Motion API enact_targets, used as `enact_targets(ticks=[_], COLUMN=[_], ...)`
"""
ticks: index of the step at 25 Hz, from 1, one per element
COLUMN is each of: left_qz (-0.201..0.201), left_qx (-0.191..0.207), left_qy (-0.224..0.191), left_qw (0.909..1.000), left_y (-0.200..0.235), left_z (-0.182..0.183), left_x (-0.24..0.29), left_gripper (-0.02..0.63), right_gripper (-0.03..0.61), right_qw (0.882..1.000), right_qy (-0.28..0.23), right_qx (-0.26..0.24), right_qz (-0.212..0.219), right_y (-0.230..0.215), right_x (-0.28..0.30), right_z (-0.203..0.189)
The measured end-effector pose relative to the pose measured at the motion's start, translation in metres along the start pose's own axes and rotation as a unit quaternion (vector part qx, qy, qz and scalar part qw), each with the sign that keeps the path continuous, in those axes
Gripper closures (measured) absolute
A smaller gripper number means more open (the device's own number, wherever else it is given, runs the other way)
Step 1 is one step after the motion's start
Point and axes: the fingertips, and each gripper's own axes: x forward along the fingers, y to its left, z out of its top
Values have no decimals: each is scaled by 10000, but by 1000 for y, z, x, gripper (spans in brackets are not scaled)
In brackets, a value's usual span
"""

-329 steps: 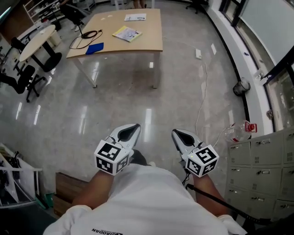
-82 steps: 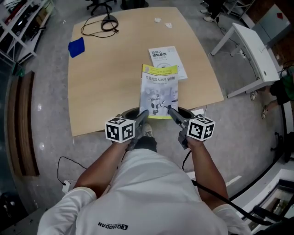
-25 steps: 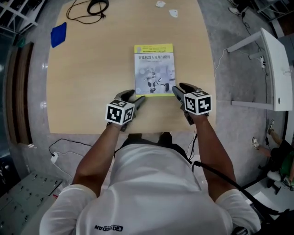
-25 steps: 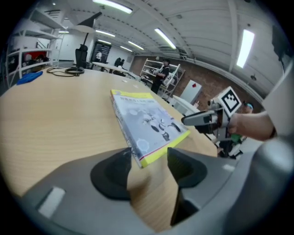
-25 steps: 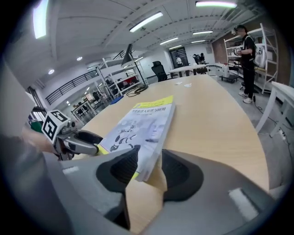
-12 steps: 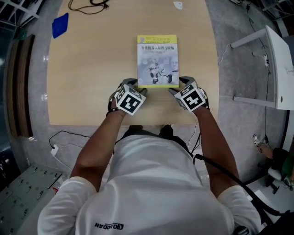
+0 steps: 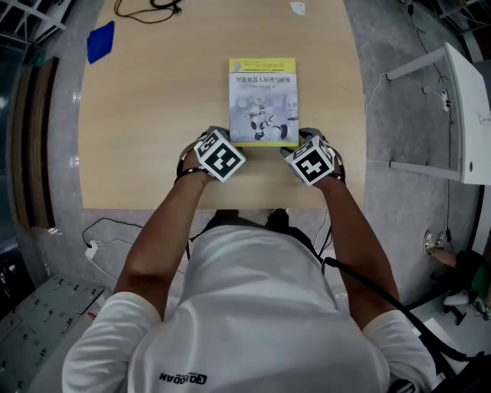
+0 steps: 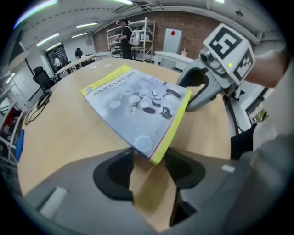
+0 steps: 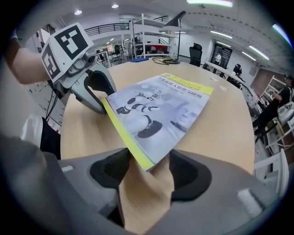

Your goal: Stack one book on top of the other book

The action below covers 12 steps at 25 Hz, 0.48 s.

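Lying flat near the front edge of the tan table [image 7: 153,115], the book [image 7: 263,100] shows a grey cover with a yellow band [image 7: 263,64] across its far end. Below the band runs a title line [image 7: 263,80] in dark Chinese characters, too small to read with certainty. A white robot figure [image 7: 261,119] is printed mid-cover. The near edge of the book is yellow and thick; I cannot tell whether a second volume lies under it. The left gripper [image 8: 149,167] sits at the near left corner. Its jaws are apart and opening, the corner tip pokes between them, and the pads are clear of it. The right gripper [image 9: 147,172] mirrors this at the near right corner, jaws wide, corner between them, no contact seen. From above, each marker cube [image 7: 221,156] with its black-and-white squares covers the jaw tips. Farther out, a blue sheet [image 7: 100,41] lies at the far left of the table and a black cable [image 7: 142,6] at the far edge. The white shirt [image 7: 245,307] carries inverted lettering, not fully legible.
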Motion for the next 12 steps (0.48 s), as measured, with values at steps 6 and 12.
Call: enact_targets(ticks=[6, 12], left_qz=[-24, 53], left_qx=[-300, -313], left_qy=[-134, -170], left_qw=[9995, 9994], left_y=[1, 3], left_z=[3, 2], left_x=[0, -1], left_gripper=[407, 411], right_gripper=[327, 333], right_qw=[9997, 9994], right_qy=[-7, 62], right_qx=[219, 293], right_qz=[-96, -163], right_y=[-2, -1], right_x=[0, 0], right_z=[-1, 0])
